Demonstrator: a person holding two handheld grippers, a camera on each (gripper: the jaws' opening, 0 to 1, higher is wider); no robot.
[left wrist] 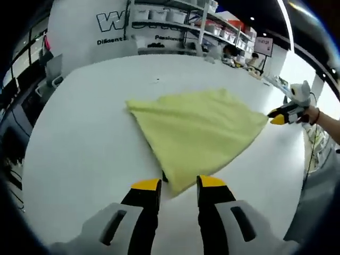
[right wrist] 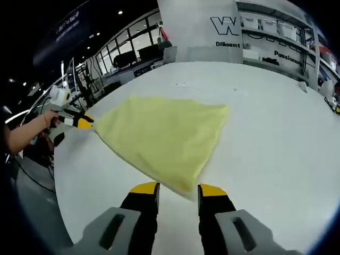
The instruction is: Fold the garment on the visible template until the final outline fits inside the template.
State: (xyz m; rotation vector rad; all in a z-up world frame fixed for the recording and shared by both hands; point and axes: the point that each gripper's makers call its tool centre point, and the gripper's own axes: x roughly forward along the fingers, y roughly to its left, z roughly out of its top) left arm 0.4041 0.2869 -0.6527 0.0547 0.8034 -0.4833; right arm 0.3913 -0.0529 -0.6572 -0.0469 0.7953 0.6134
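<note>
A yellow garment (left wrist: 196, 130) lies folded into a rough triangle on the white table (left wrist: 85, 149). My left gripper (left wrist: 179, 184) stands open, its yellow-tipped jaws either side of the garment's near corner. In the left gripper view my right gripper (left wrist: 276, 116), held by a hand, sits at the garment's far right corner. In the right gripper view the yellow garment (right wrist: 164, 138) spreads ahead, and my right gripper (right wrist: 178, 189) is open with the near corner between its jaws. My left gripper (right wrist: 82, 121) meets the garment's left corner there.
The round table's edge (right wrist: 69, 175) curves close on the left of the right gripper view, with the floor below. A white pillar (left wrist: 90, 26) with lettering and shelves of bins (left wrist: 180, 21) stand behind the table. A person's forearm (right wrist: 24, 133) reaches in.
</note>
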